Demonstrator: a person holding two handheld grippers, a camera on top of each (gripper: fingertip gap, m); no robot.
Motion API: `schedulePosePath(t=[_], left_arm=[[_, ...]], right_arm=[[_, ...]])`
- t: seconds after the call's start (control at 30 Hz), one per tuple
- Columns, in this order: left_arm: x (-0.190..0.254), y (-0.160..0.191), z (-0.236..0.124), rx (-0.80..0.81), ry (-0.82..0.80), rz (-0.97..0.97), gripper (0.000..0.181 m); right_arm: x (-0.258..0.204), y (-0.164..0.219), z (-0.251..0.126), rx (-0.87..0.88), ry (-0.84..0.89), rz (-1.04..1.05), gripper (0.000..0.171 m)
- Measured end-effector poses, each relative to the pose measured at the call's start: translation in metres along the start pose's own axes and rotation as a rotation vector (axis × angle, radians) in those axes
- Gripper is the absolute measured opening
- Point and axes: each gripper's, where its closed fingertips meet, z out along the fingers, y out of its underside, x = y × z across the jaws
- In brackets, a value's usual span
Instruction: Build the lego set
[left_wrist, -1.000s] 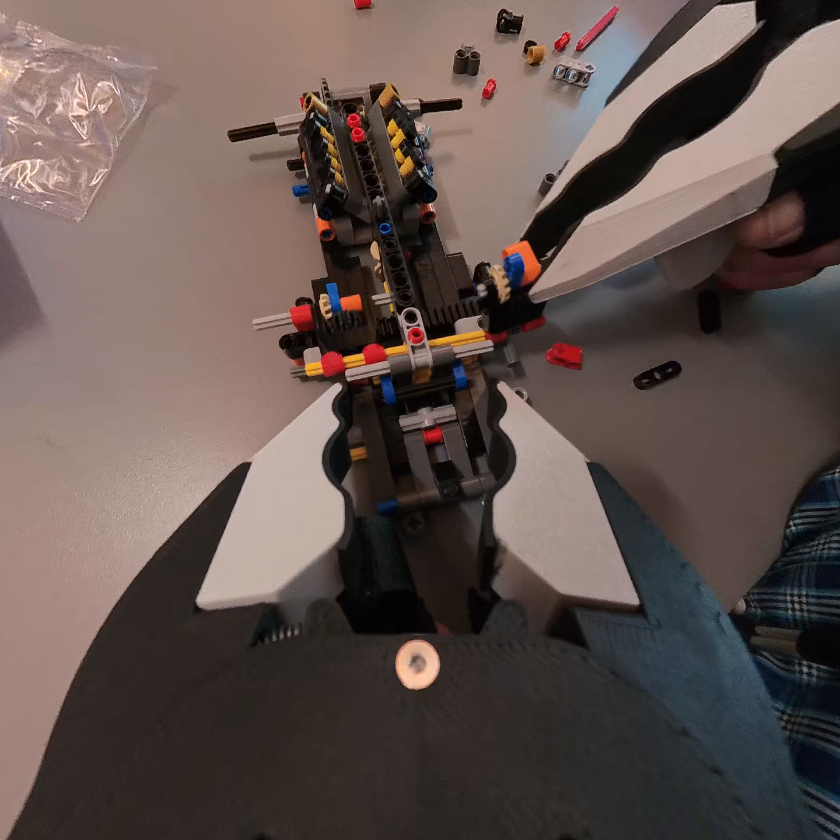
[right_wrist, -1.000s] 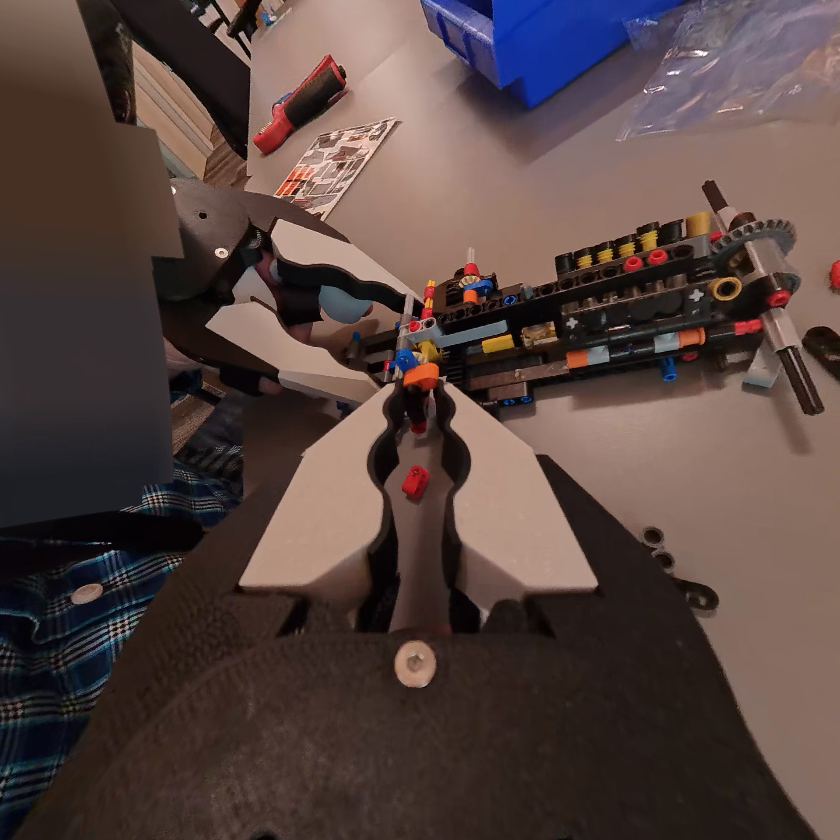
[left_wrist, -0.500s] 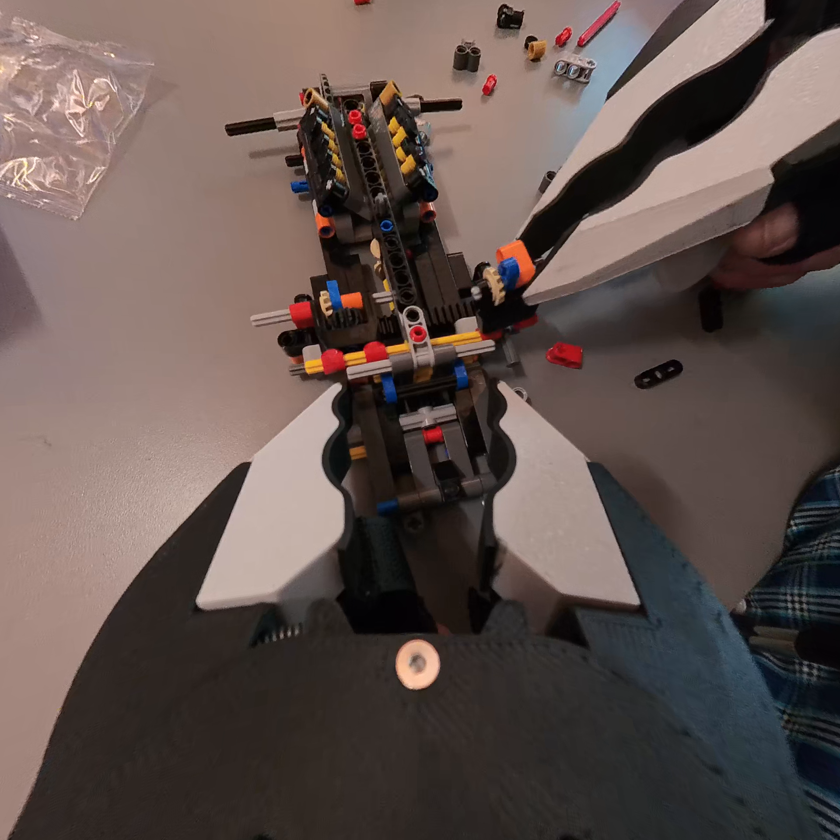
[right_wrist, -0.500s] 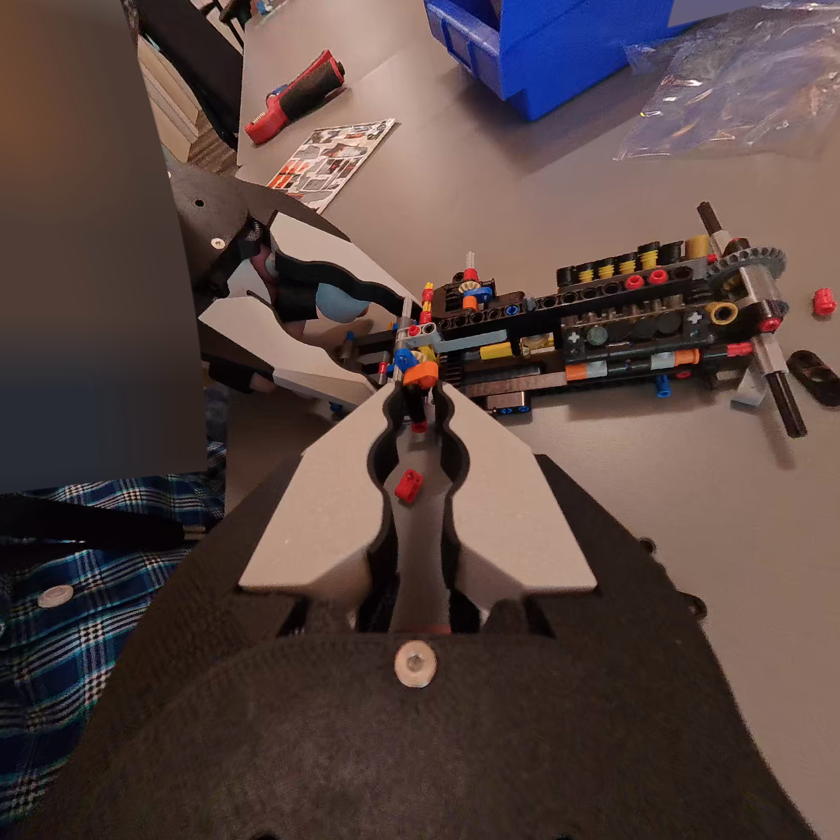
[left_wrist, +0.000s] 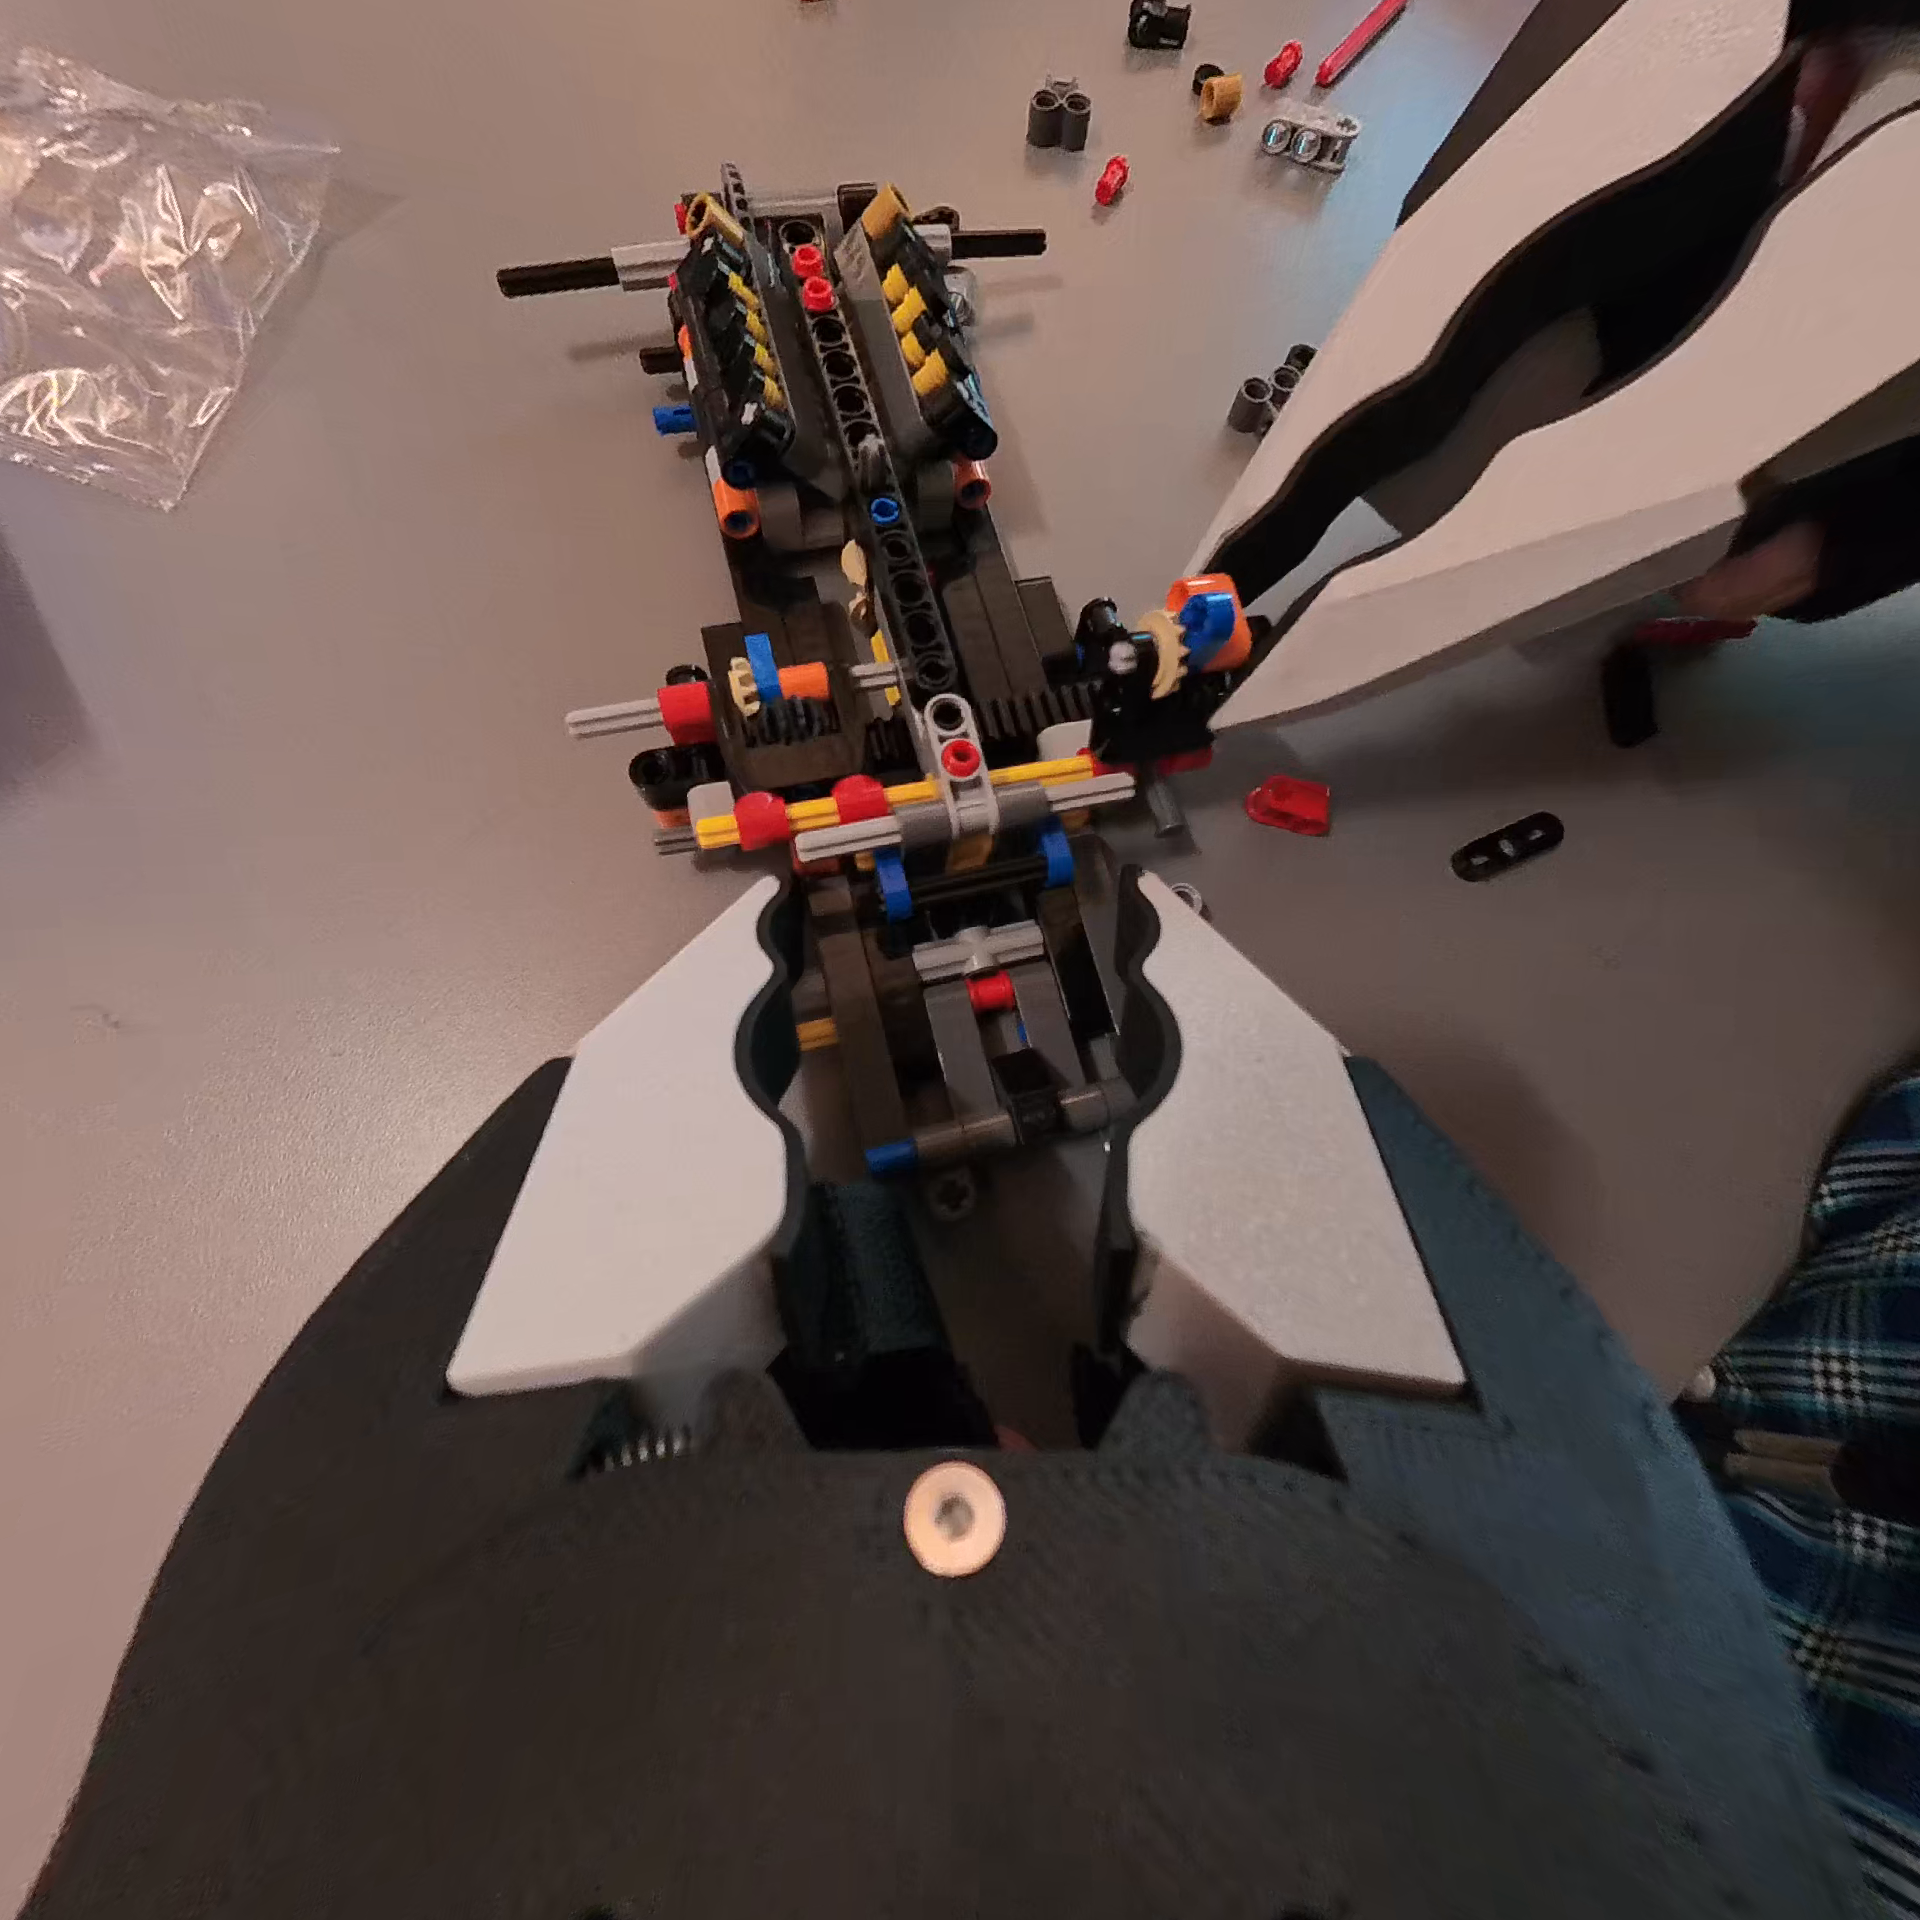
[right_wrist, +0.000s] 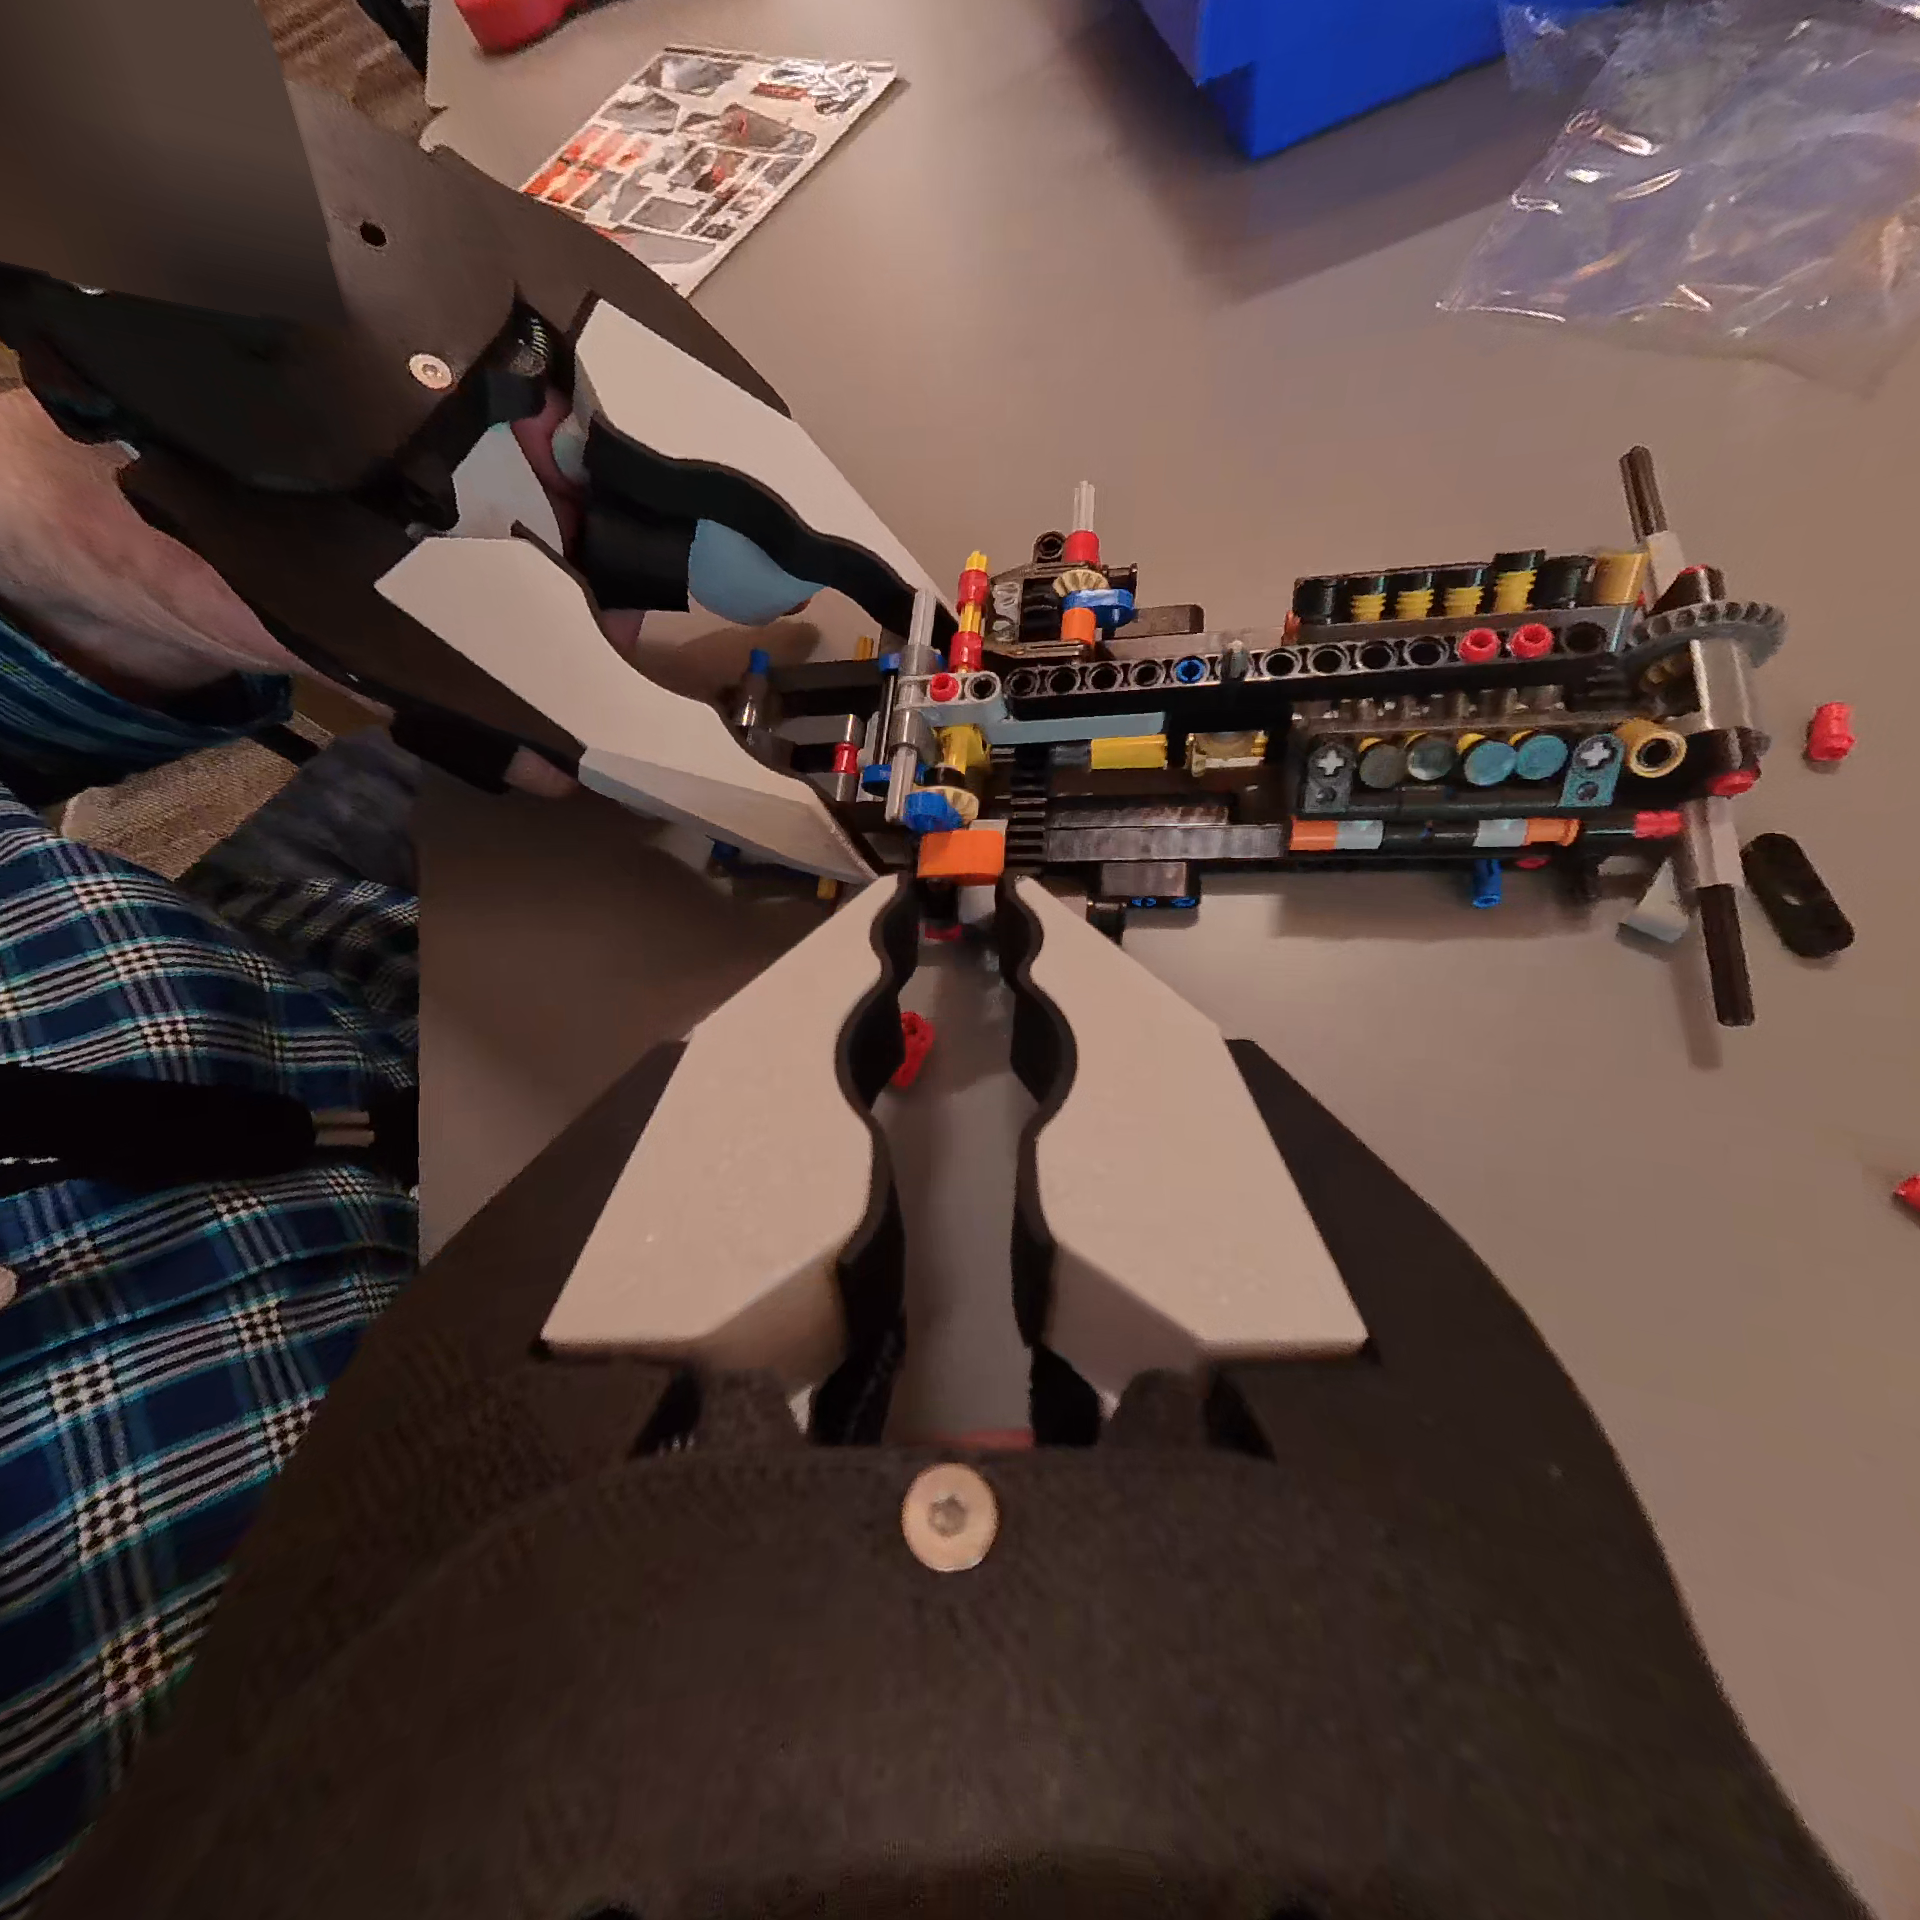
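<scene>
A long black lego chassis with yellow, red and blue pins lies on the grey table. My left gripper is shut on its near end, with the fingers on both sides of the frame. My right gripper comes in from the side and is closed on a small black sub-assembly with an orange piece and a tan gear, held against the chassis. The right gripper also shows in the left wrist view, and the left gripper in the right wrist view.
A red piece and a black link lie right of the chassis. Several loose pieces lie beyond it. A clear bag is at the left. An instruction sheet, a blue bin and another bag lie behind.
My right gripper has moved a little closer in against the side of the chassis, still holding the sub-assembly. My left gripper and the chassis have stayed in place.
</scene>
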Motion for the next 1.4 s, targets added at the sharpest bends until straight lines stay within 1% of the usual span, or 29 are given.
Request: schedulePosePath(t=[0.33, 0.77, 0.87, 0.97, 1.0, 1.07, 1.17, 1.23, 1.4], left_arm=[[0.001, 0.000, 0.000, 0.001, 0.002, 0.005, 0.059], [0.000, 0.000, 0.000, 0.002, 0.003, 0.000, 0.059], [0.000, -0.001, -0.001, 0.007, 0.004, 0.002, 0.061], [-0.001, -0.002, -0.003, 0.026, 0.000, -0.008, 0.068], [-0.002, -0.001, -0.004, 0.024, 0.000, -0.008, 0.069], [-0.004, -0.002, -0.005, 0.028, -0.005, -0.002, 0.071], [-0.009, -0.001, -0.005, 0.019, -0.027, 0.028, 0.073], [-0.011, -0.002, -0.005, 0.019, -0.030, 0.038, 0.073], [-0.010, -0.006, -0.003, 0.013, -0.023, 0.098, 0.070]], right_arm=[[0.001, -0.005, 0.006, 0.019, -0.019, 0.046, 0.012], [0.006, -0.009, 0.013, 0.008, -0.015, 0.031, 0.015], [0.009, -0.005, 0.009, -0.015, 0.001, 0.009, 0.025], [0.008, -0.002, 0.004, -0.030, 0.011, -0.035, 0.032], [0.009, 0.000, 0.003, -0.040, 0.023, -0.059, 0.031], [0.009, 0.002, 0.001, -0.056, 0.047, -0.120, 0.022], [0.009, 0.004, 0.002, -0.082, 0.080, -0.224, 0.013], [0.008, 0.006, 0.003, -0.100, 0.087, -0.273, 0.009], [0.005, 0.005, 0.007, -0.081, 0.067, -0.294, 0.003]])
